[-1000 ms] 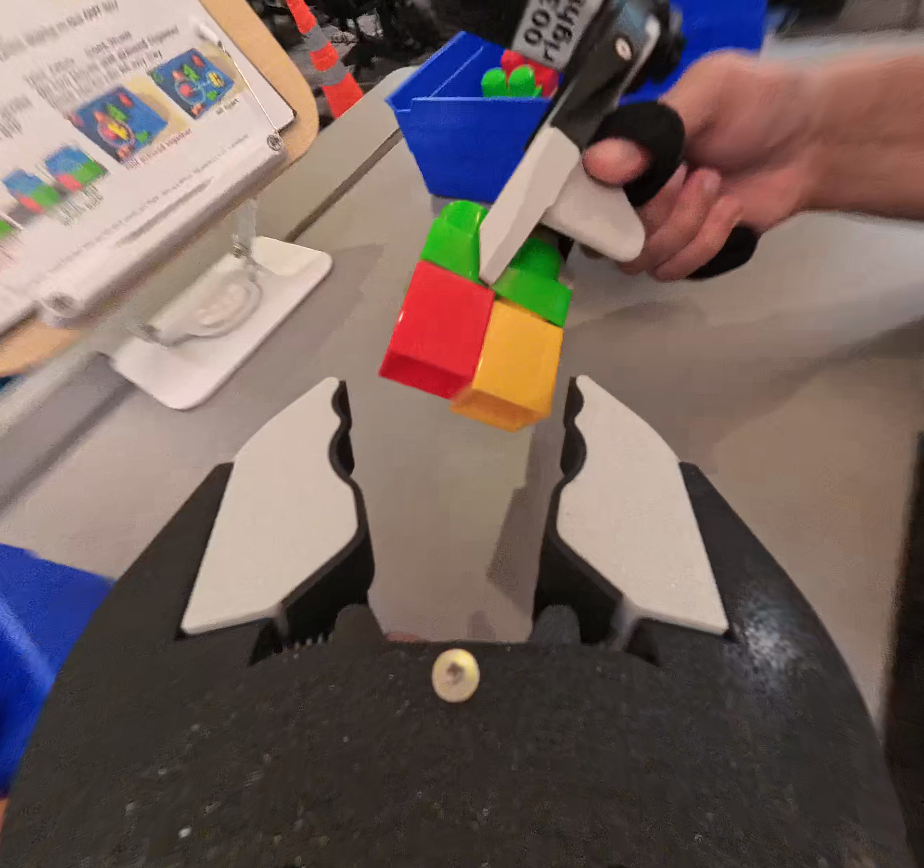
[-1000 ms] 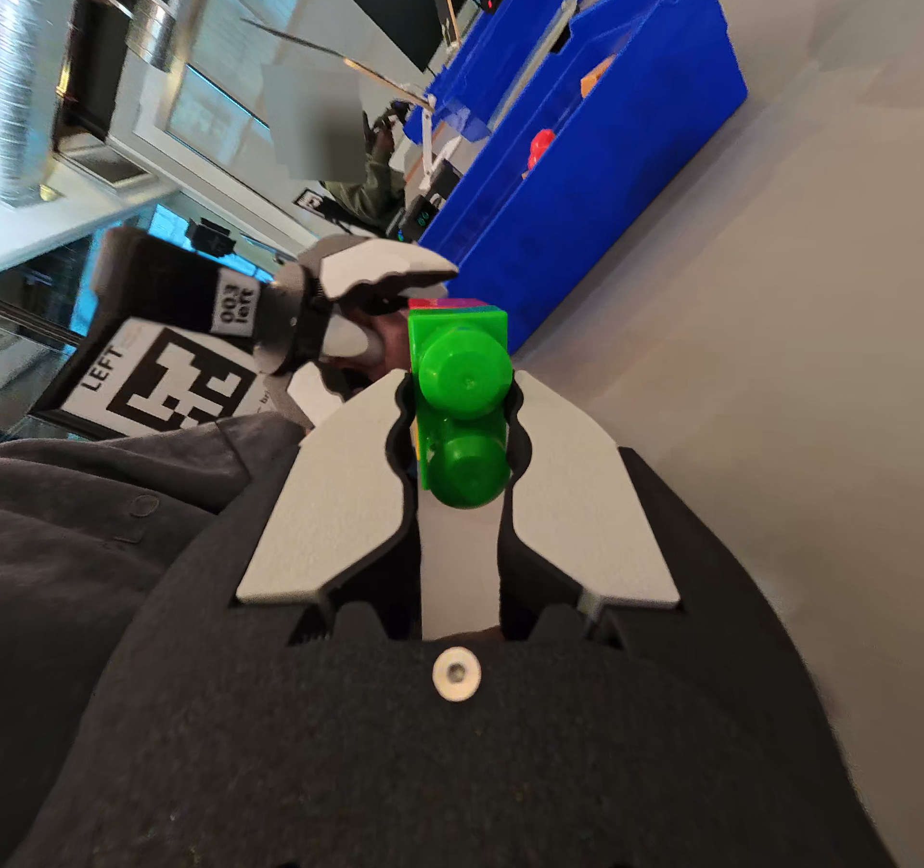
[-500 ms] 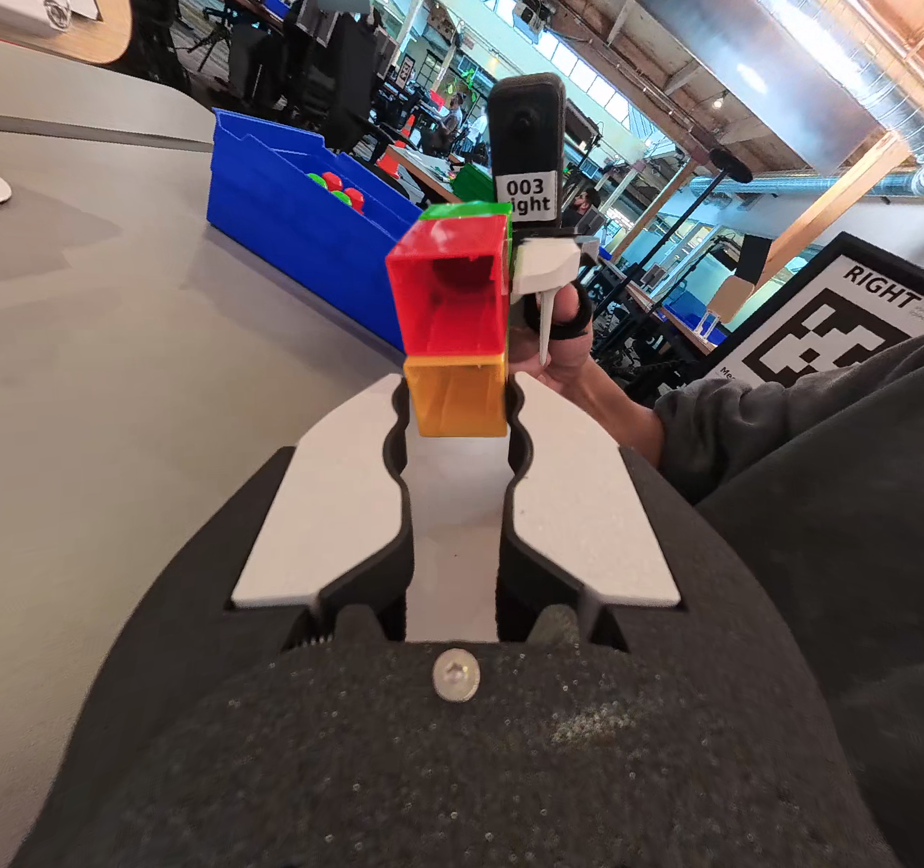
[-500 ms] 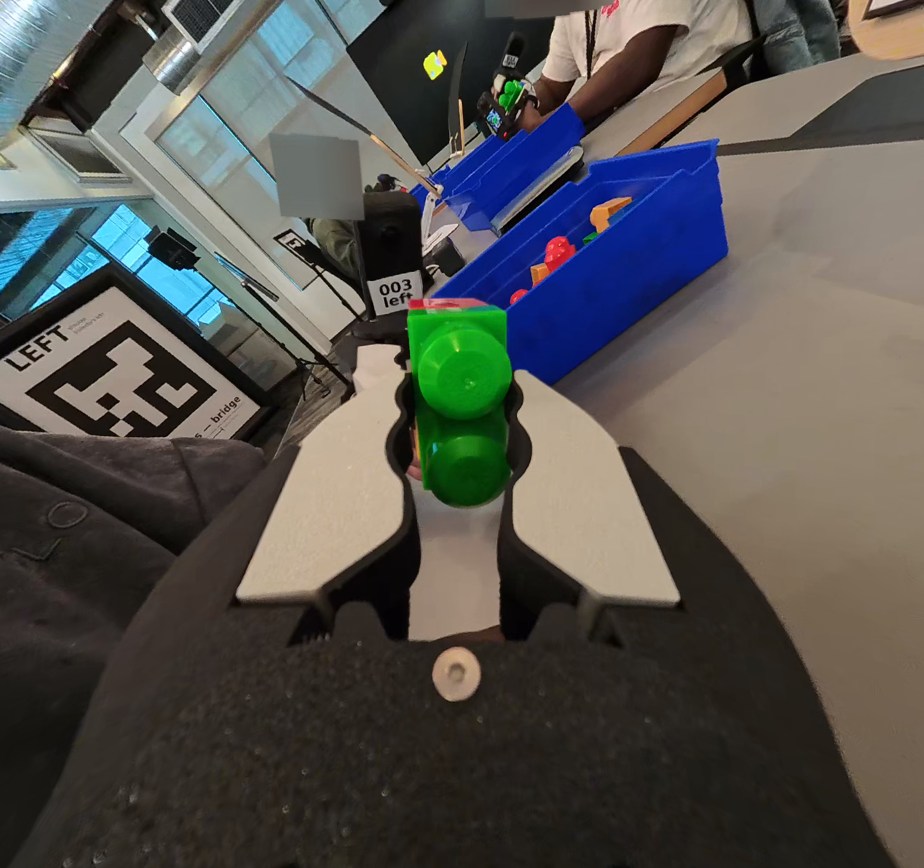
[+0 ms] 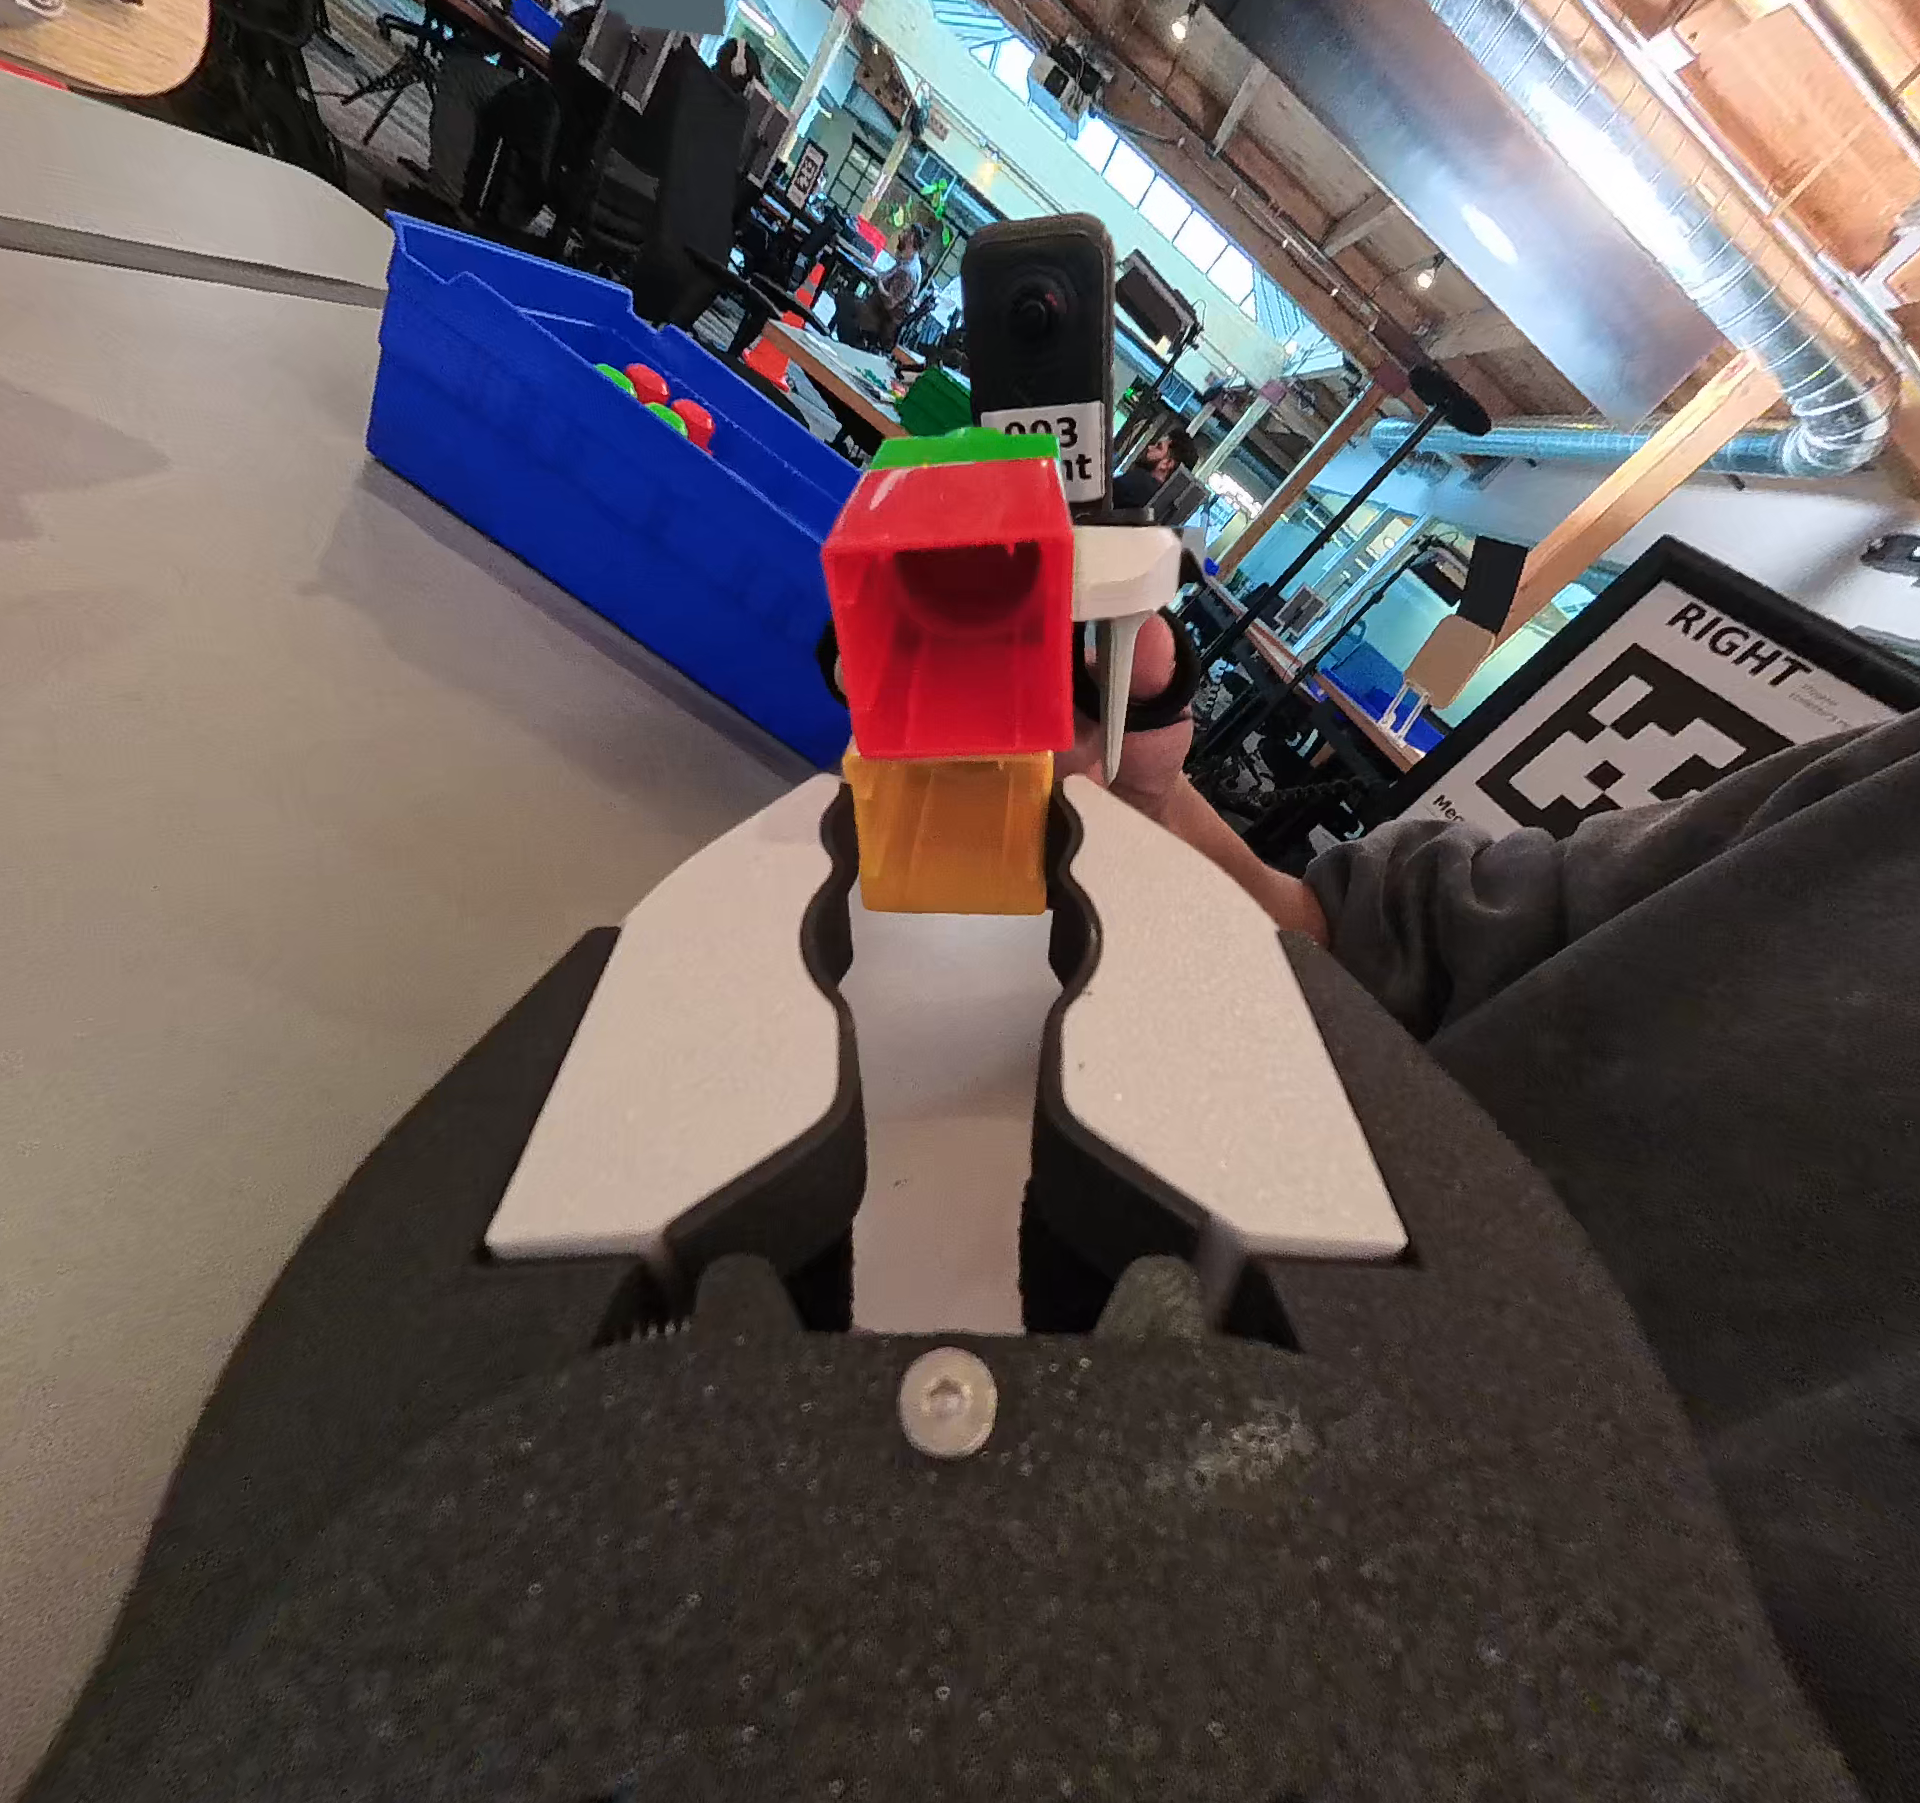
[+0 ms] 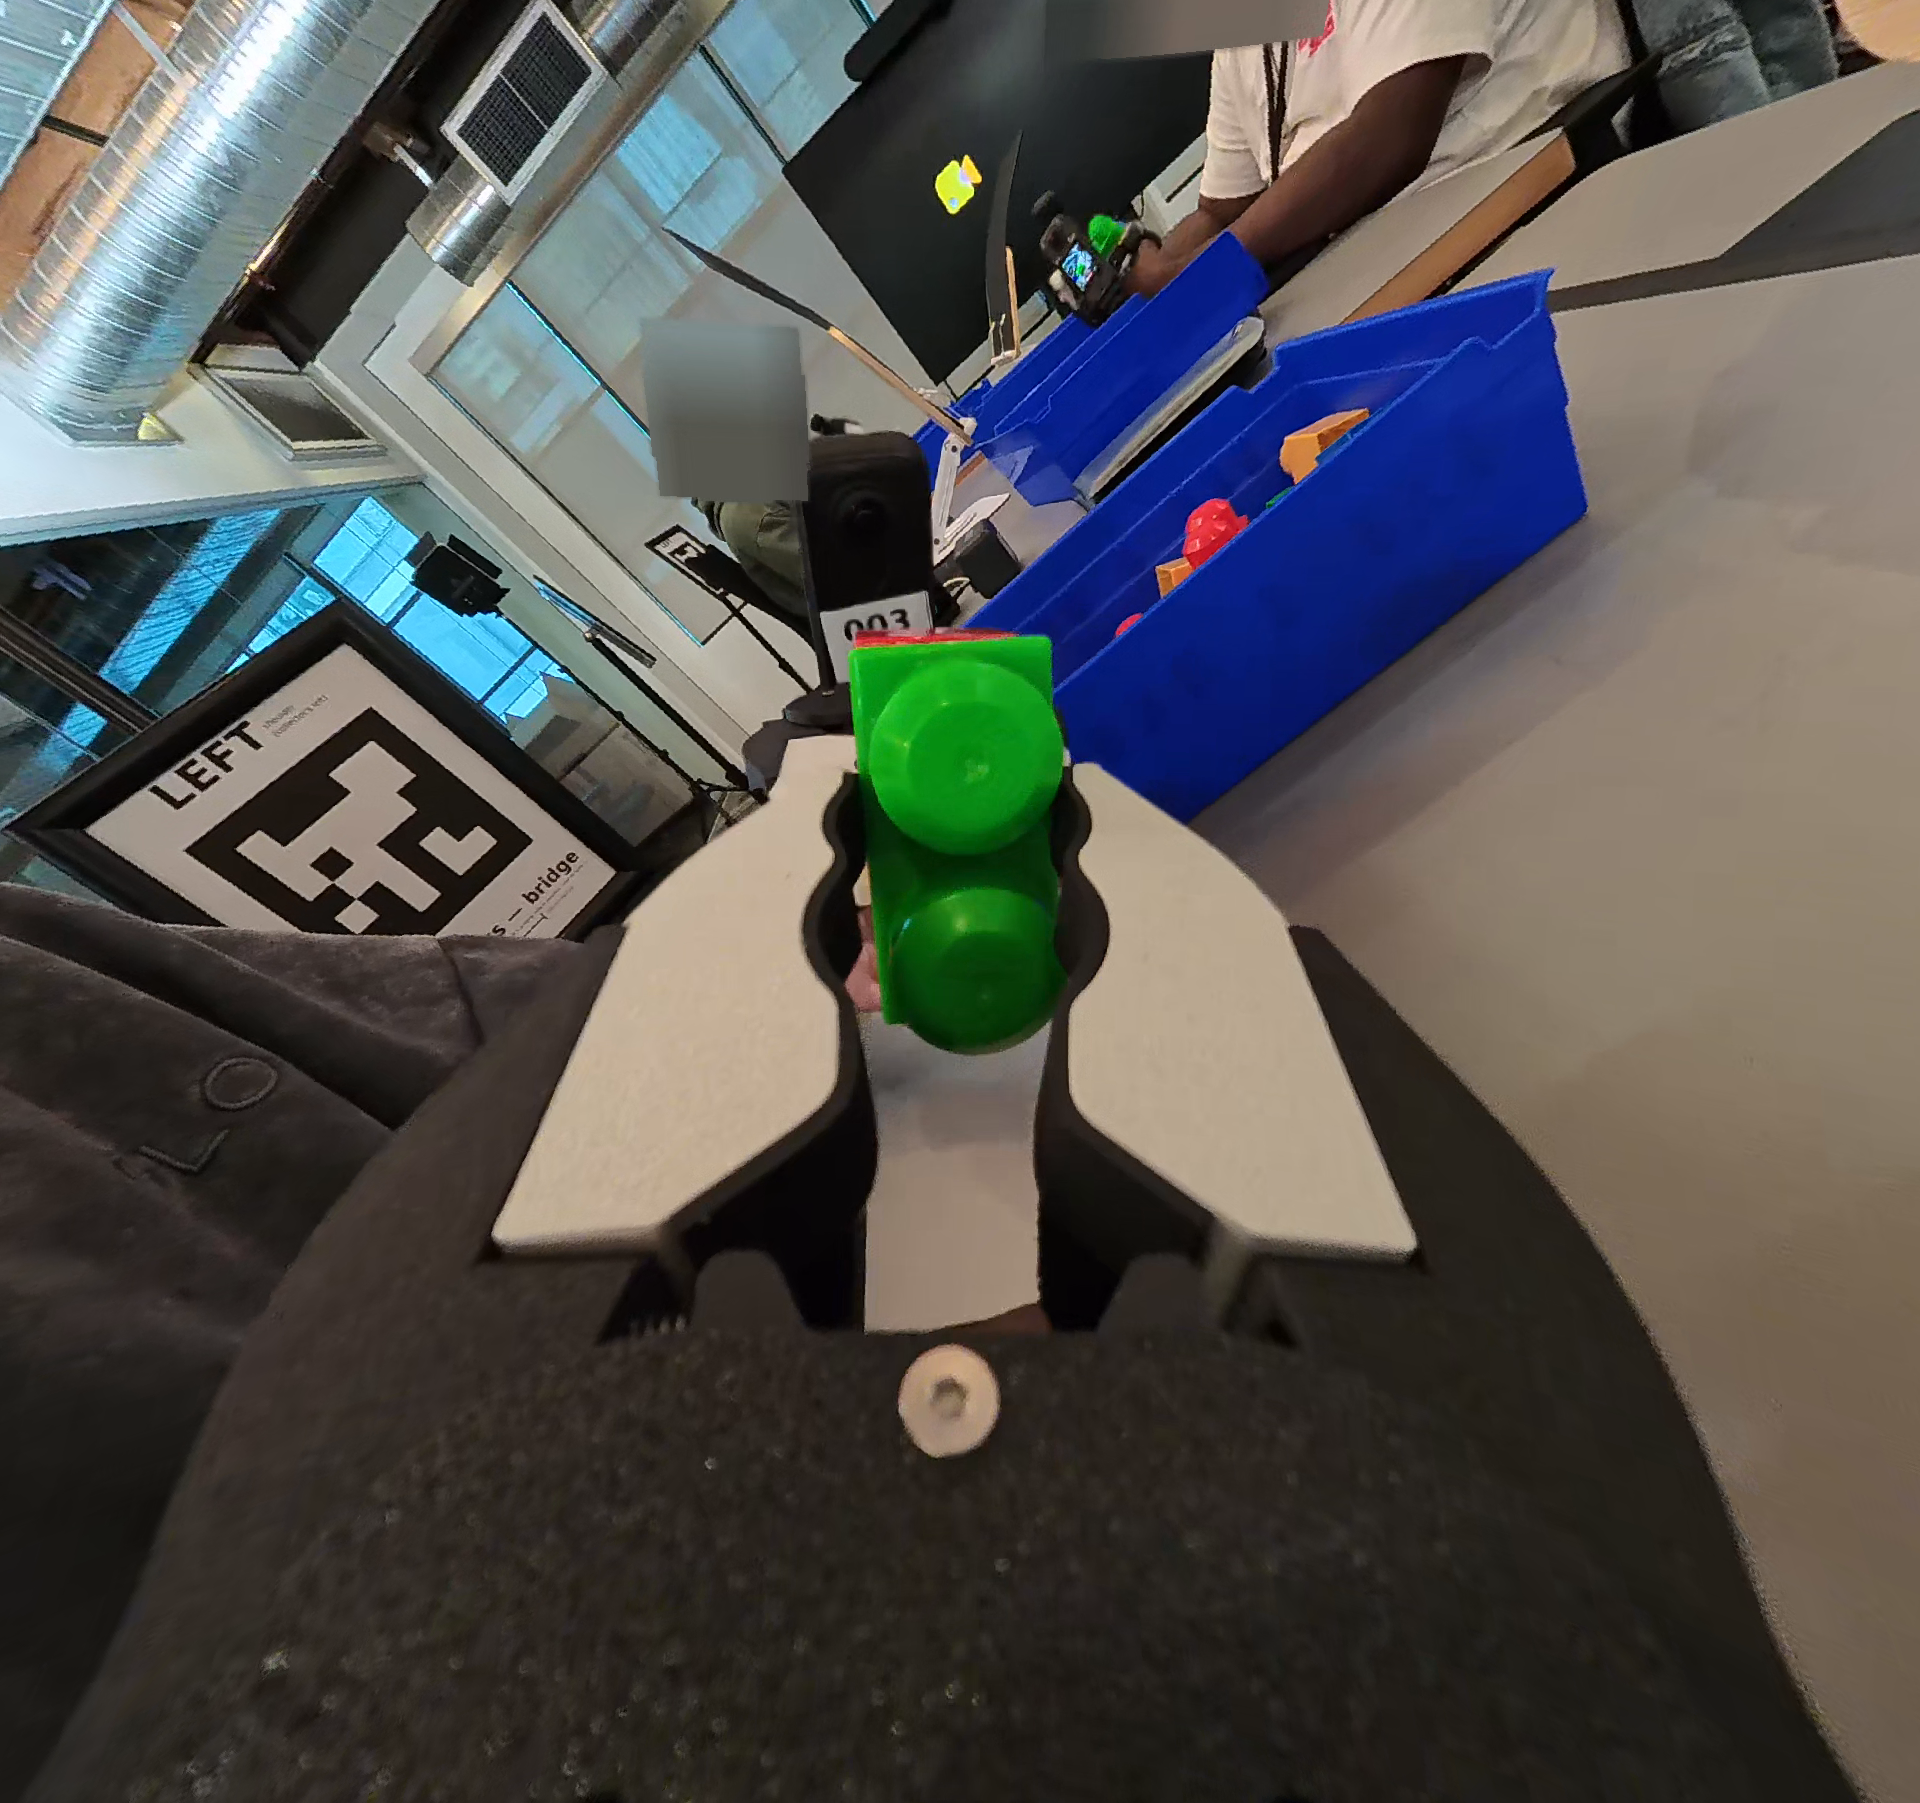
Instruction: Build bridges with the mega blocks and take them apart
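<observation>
While left claw [image 5: 951, 844] clamps orange block [image 5: 951, 844] | right claw [image 6: 961, 880] clamps green block [image 6: 961, 818]

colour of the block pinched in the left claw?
Orange: the orange block sits between the left claw tips, under the red block. Left wrist view shows it best.

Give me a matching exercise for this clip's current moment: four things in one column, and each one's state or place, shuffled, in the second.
Column one:
1. Small orange plastic block
2. Square red plastic block
3. Two-stud green plastic block
4. Blue plastic bin

Column two:
A. Clamped in the right claw
B. On the grey table, holding loose blocks
C. Clamped in the left claw
D. Joined above the orange block, outside the left claw's fingers

Pairs: 1-C, 2-D, 3-A, 4-B
</observation>
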### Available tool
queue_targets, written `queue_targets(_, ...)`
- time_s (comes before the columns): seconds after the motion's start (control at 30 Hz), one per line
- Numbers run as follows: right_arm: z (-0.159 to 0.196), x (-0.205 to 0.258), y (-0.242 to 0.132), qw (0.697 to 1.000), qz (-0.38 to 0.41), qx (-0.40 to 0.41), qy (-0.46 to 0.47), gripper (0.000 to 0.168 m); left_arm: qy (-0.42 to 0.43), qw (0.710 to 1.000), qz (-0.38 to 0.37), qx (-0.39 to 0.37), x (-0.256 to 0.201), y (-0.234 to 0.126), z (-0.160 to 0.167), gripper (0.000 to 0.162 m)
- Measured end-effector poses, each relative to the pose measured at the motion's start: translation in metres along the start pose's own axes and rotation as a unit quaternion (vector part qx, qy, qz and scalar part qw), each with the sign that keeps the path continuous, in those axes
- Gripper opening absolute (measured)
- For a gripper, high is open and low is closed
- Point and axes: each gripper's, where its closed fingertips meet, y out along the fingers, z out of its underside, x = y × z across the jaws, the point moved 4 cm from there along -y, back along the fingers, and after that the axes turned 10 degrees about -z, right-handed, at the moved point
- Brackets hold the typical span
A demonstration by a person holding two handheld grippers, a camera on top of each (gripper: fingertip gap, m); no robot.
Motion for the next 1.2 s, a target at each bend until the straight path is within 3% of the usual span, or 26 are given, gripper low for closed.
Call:
queue_targets(0.17, -0.006, 0.000, 0.002, 0.999, 0.002, -0.039, -0.013, 0.035, -0.014, 1.000, -0.006, -0.023, -0.001, 0.000, -0.004, 0.034)
queue_targets(0.33, -0.002, 0.005, -0.004, 0.999, -0.017, -0.017, -0.047, 0.043, -0.020, 0.999, 0.005, -0.037, -0.002, -0.008, -0.008, 0.034)
queue_targets(0.47, 0.006, 0.004, -0.002, 0.999, -0.037, 0.021, -0.033, 0.032, -0.018, 0.999, 0.011, -0.032, -0.002, -0.013, -0.008, 0.034)
queue_targets(1.1, 0.006, 0.001, 0.001, 0.999, -0.025, 0.016, -0.014, 0.032, -0.021, 0.999, 0.001, -0.042, 0.000, -0.010, -0.008, 0.035)
queue_targets(1.13, 0.006, 0.001, 0.000, 0.999, -0.027, 0.011, -0.013, 0.033, -0.017, 0.999, -0.002, -0.042, -0.001, -0.010, -0.009, 0.037)
queue_targets(1.2, 0.005, 0.002, -0.006, 1.000, -0.012, 0.006, -0.022, 0.033, 0.008, 0.999, -0.043, -0.028, 0.002, -0.013, -0.008, 0.071)
